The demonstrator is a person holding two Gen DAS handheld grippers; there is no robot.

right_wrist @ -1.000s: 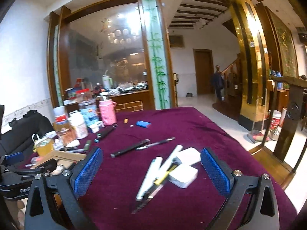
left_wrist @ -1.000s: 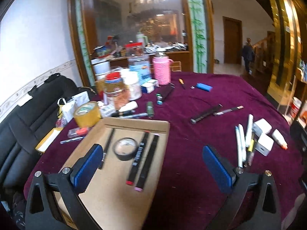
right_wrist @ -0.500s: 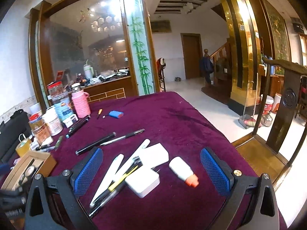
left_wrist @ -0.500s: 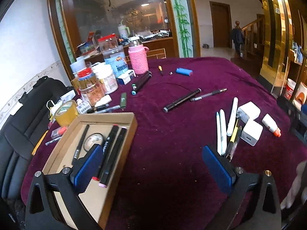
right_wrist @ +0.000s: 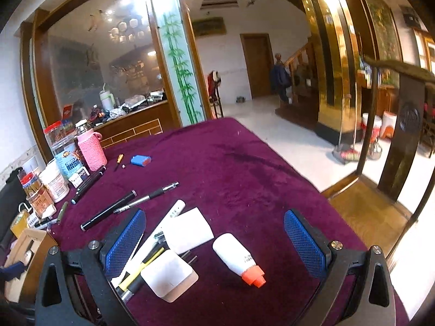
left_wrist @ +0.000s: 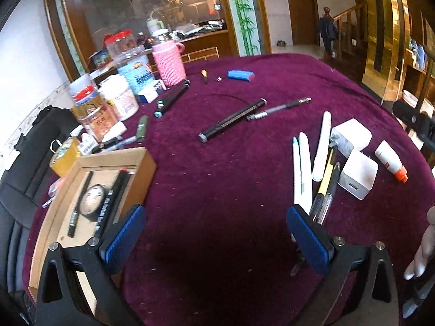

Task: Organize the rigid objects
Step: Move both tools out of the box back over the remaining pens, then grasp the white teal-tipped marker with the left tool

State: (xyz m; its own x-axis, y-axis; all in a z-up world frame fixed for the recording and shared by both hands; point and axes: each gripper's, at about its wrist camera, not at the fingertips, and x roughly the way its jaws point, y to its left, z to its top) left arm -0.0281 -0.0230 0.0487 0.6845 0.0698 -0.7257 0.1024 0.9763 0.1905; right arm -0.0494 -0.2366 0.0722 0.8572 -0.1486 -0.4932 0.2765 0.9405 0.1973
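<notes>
Purple velvet covers the table [left_wrist: 217,190], with loose pens and chargers scattered at my right. My left gripper [left_wrist: 216,233] hangs empty, jaws wide apart, beside the cardboard box [left_wrist: 141,168] that already holds markers. My right gripper [right_wrist: 214,240] spreads its jaws around the white glue bottle [right_wrist: 236,255], presumably to grasp it next.
</notes>
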